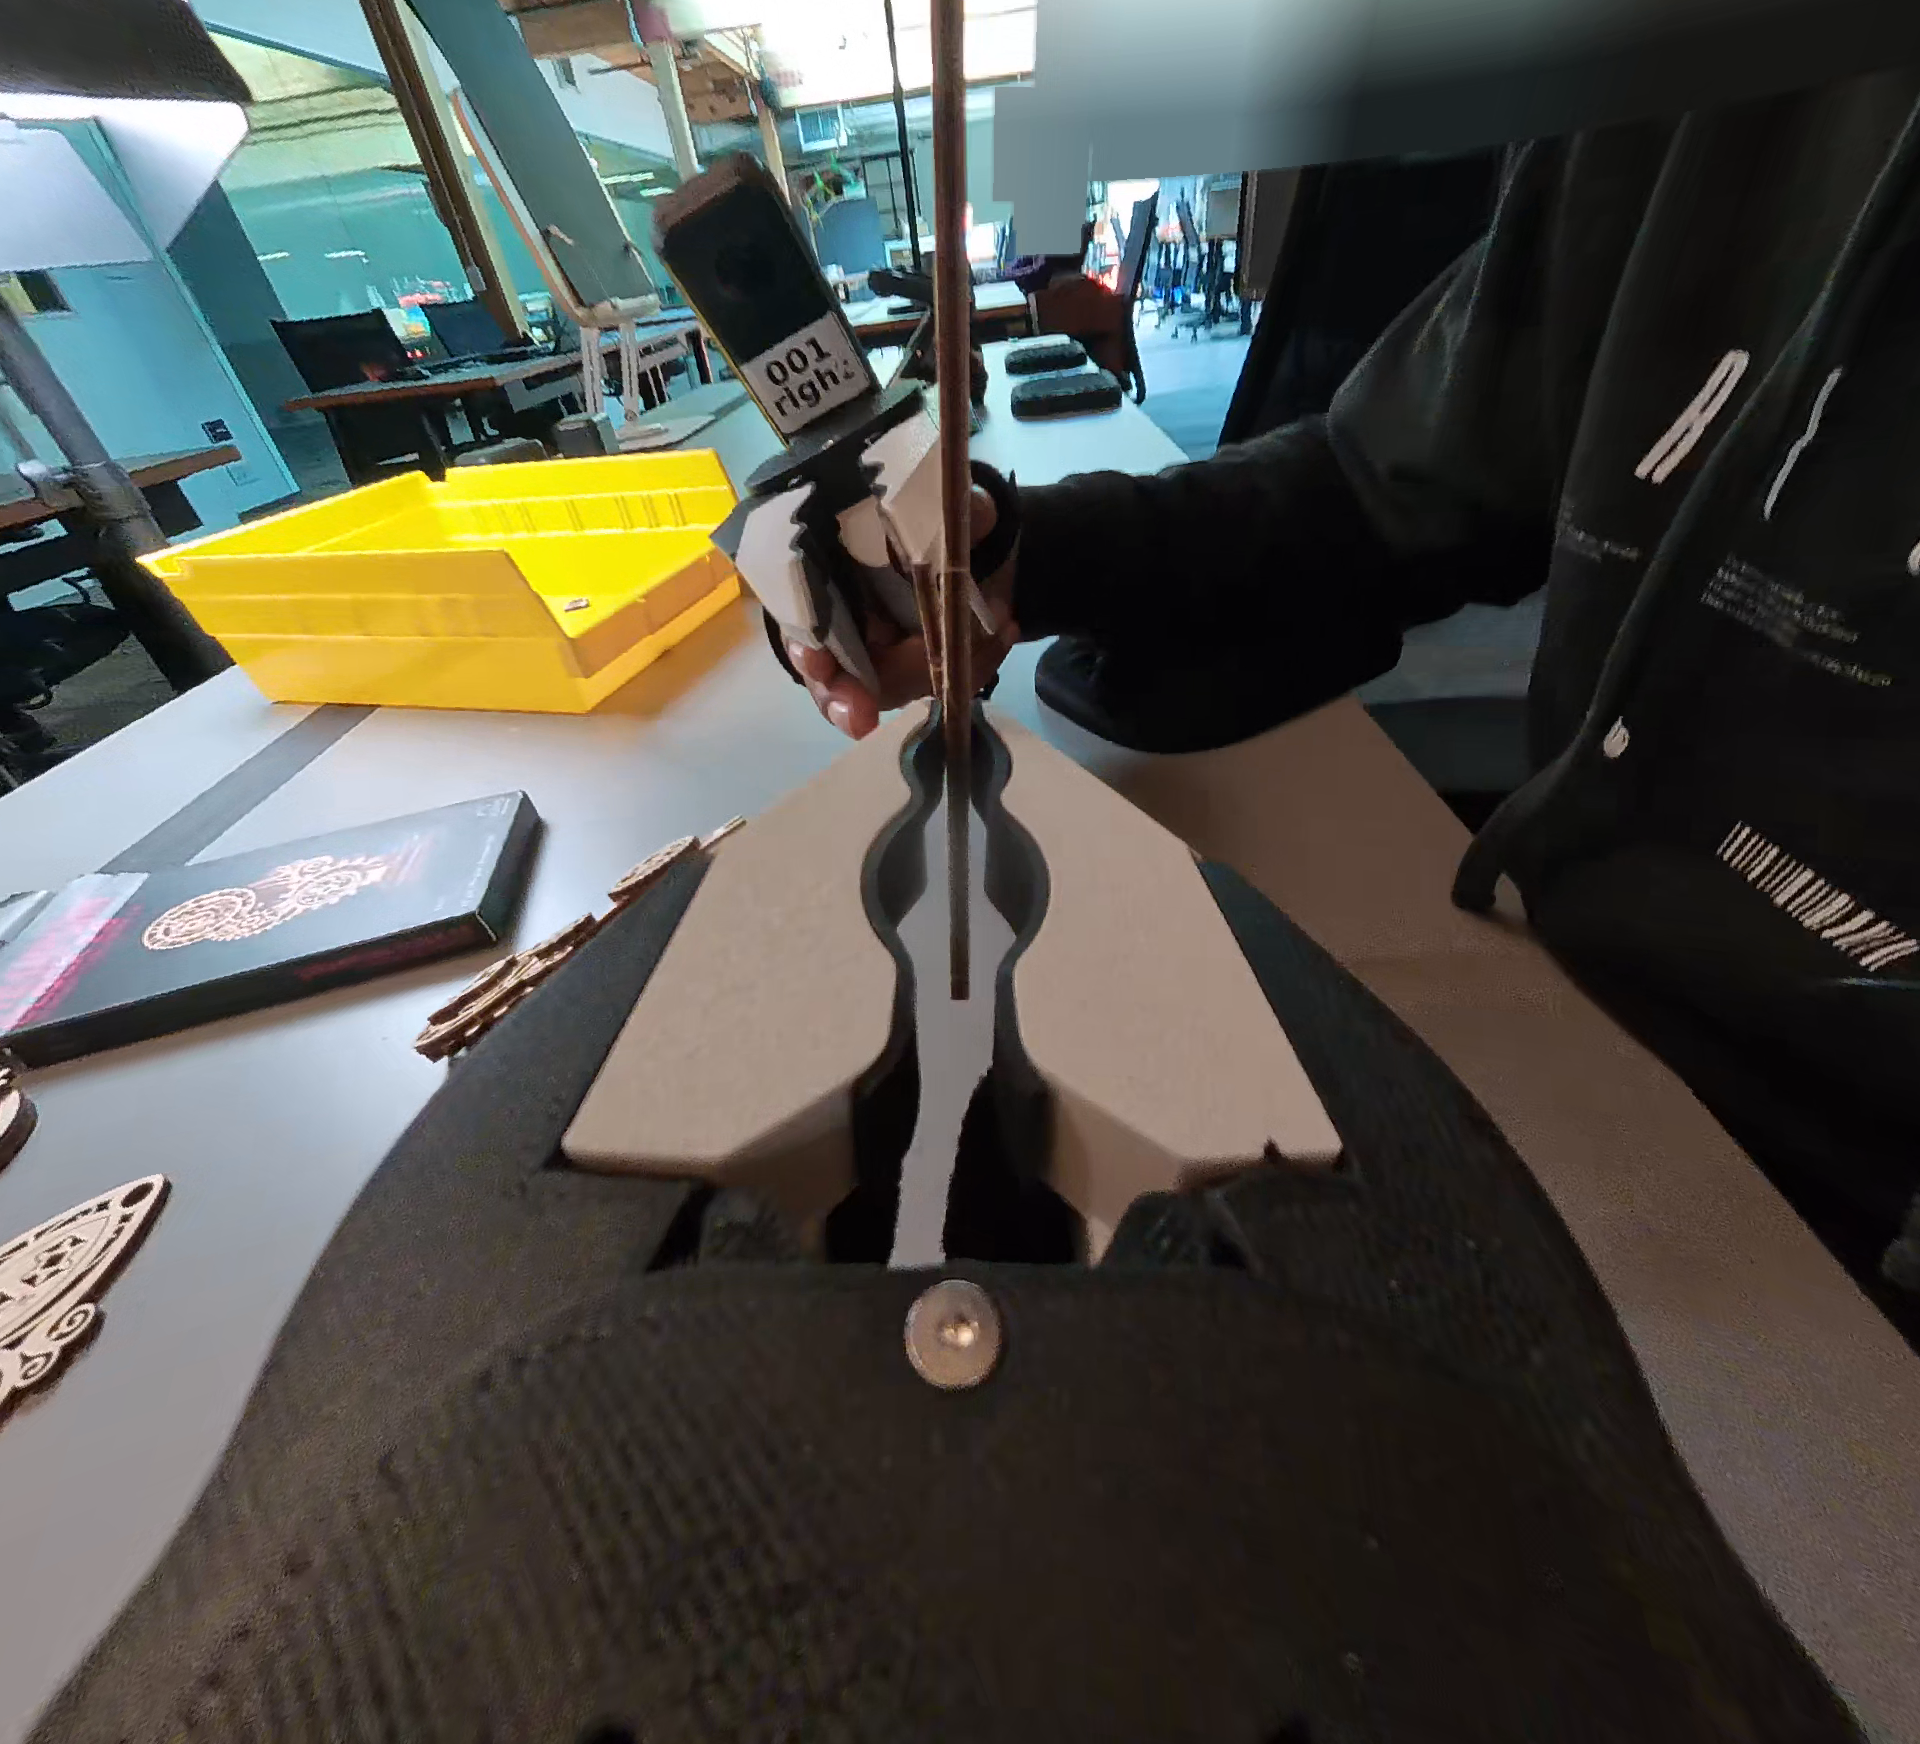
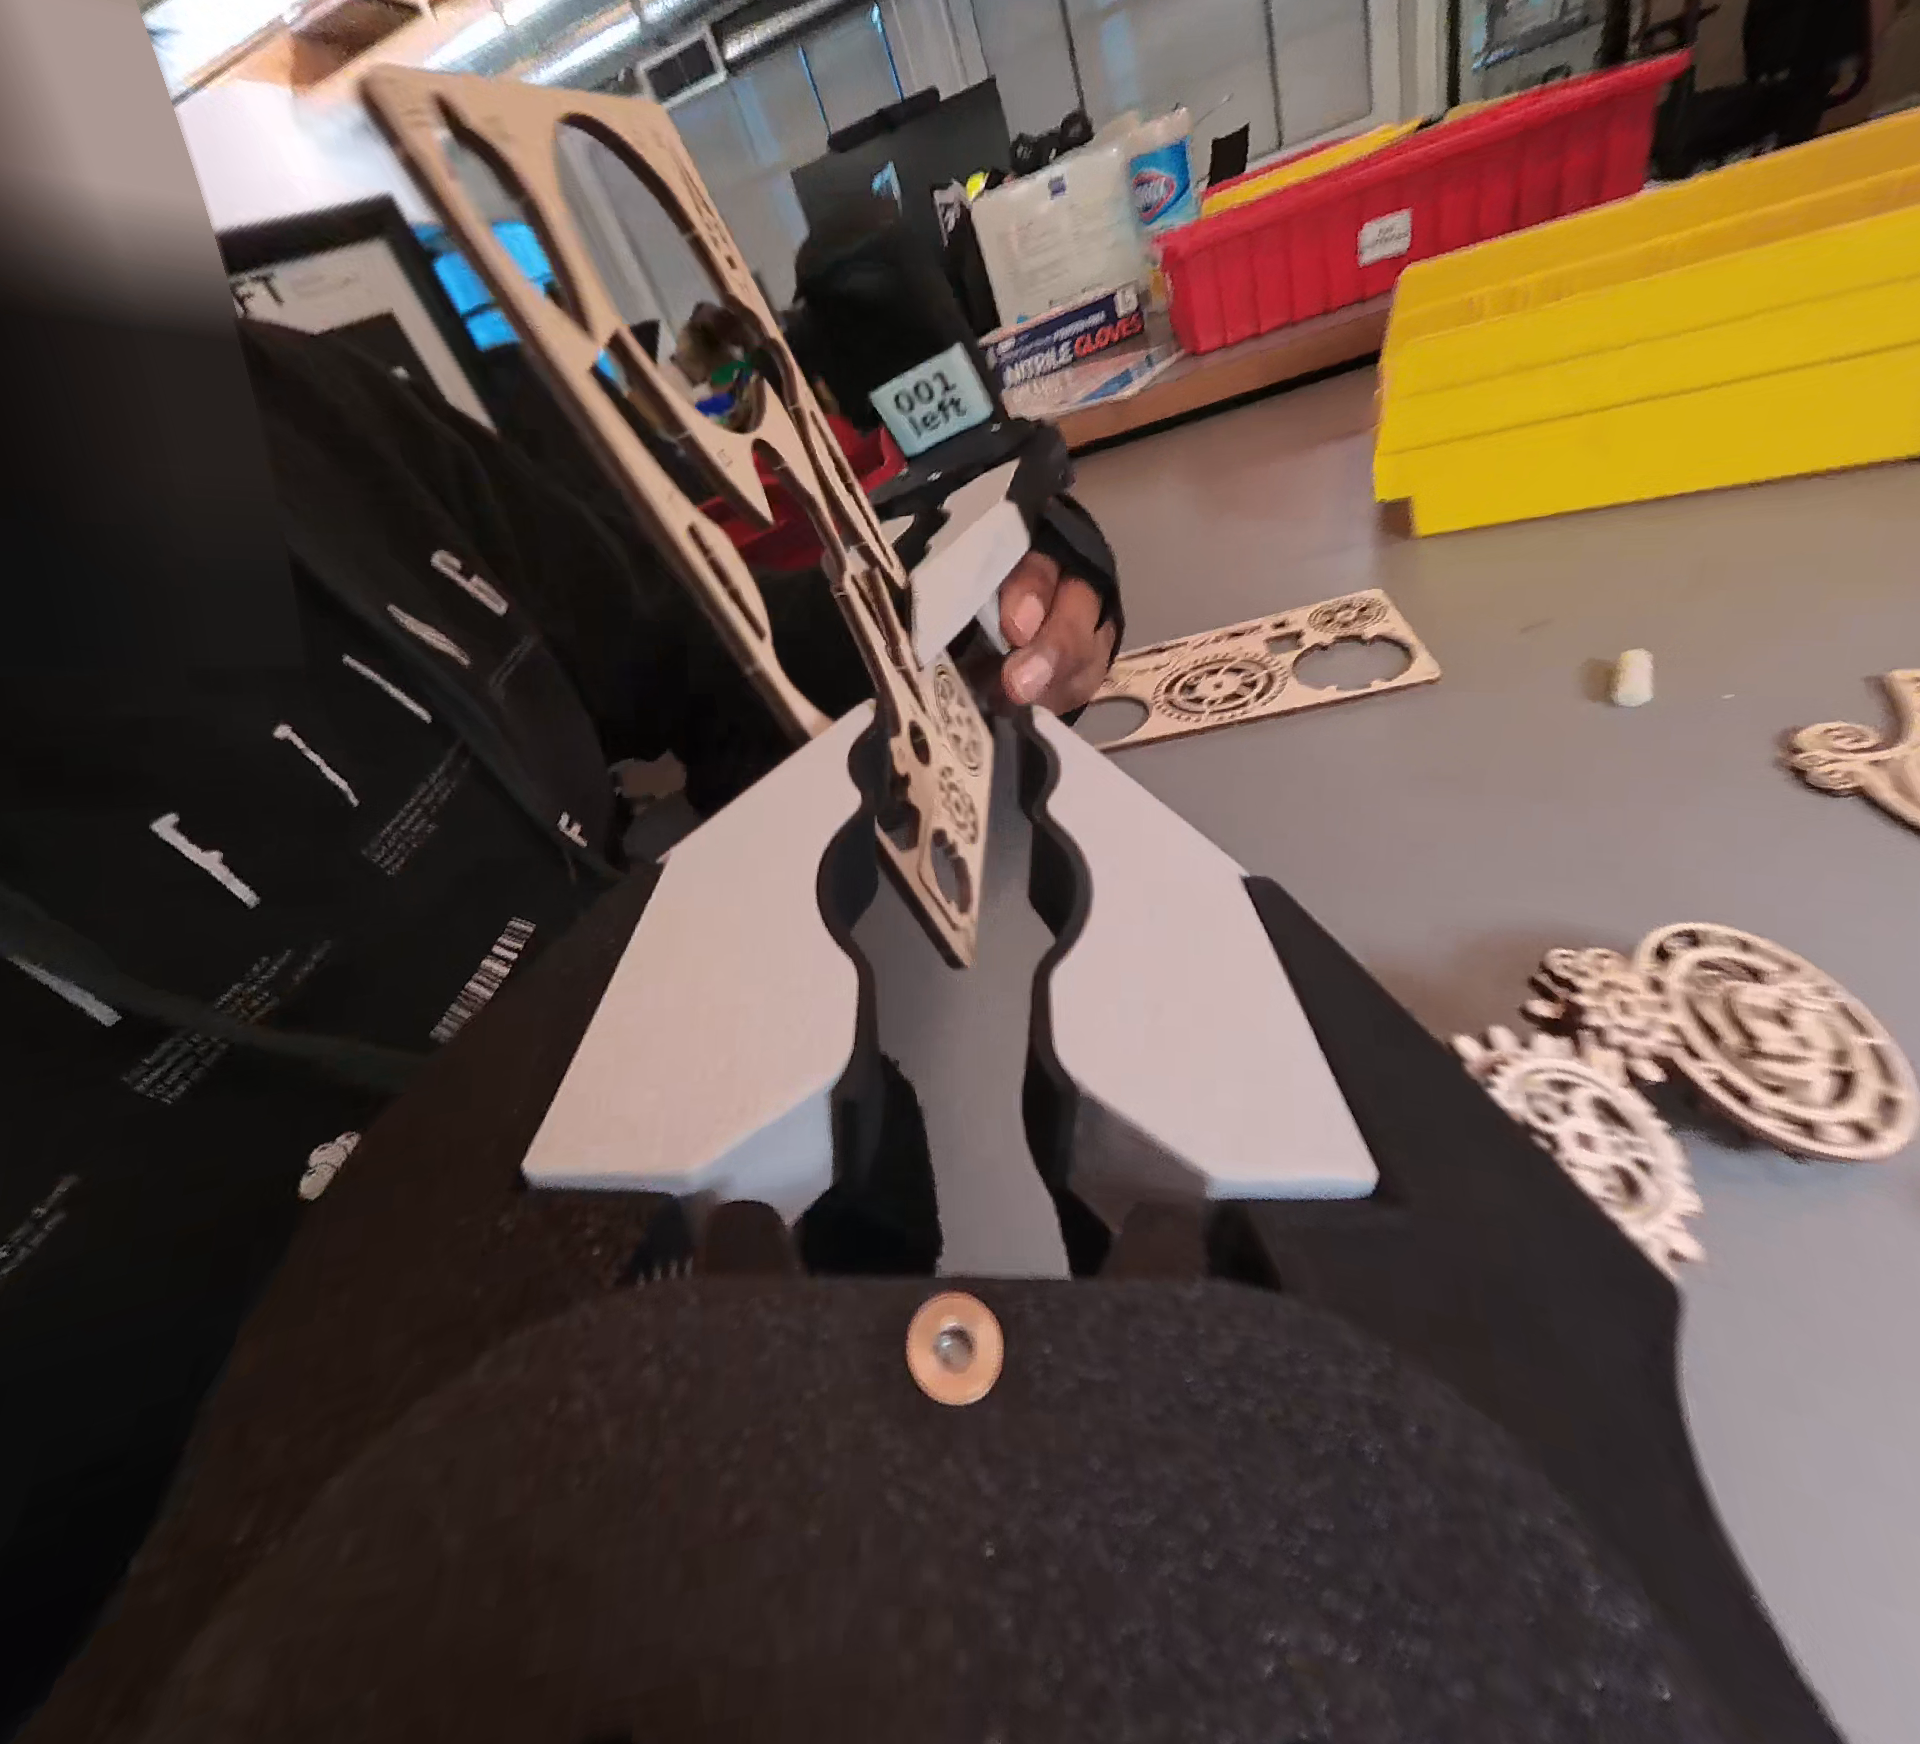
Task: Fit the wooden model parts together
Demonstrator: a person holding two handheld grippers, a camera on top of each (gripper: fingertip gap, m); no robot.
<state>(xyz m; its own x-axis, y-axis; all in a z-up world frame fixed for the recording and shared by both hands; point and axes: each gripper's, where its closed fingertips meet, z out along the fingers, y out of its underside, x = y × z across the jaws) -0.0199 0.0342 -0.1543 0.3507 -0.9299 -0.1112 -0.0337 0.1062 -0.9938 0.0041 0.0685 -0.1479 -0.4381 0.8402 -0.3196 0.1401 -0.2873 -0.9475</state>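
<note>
A thin wooden sheet of cut-out model parts (image 2: 961, 915) is held upright above the grey table (image 2: 1351, 811). In the left wrist view it shows edge-on as a thin vertical strip (image 1: 948, 240). My left gripper (image 1: 956, 718) is shut on the sheet's lower part; it also shows farther off in the right wrist view (image 2: 935, 593). My right gripper (image 2: 945, 728) stands opposite, with its jaws a little apart around the sheet's lower corner, which sits at an angle between them. The right gripper also shows in the left wrist view (image 1: 862, 551), behind the sheet.
A yellow bin (image 1: 447, 593) stands on the table behind. A black box (image 1: 270, 905) and loose wooden gears (image 2: 1714, 1060) lie nearby. Another cut-out sheet (image 2: 1268, 666) lies flat. A red bin (image 2: 1403, 240) stands farther back. A person in a black hoodie (image 1: 1714, 655) sits close. Tip to tip, the grippers are about 5 cm apart.
</note>
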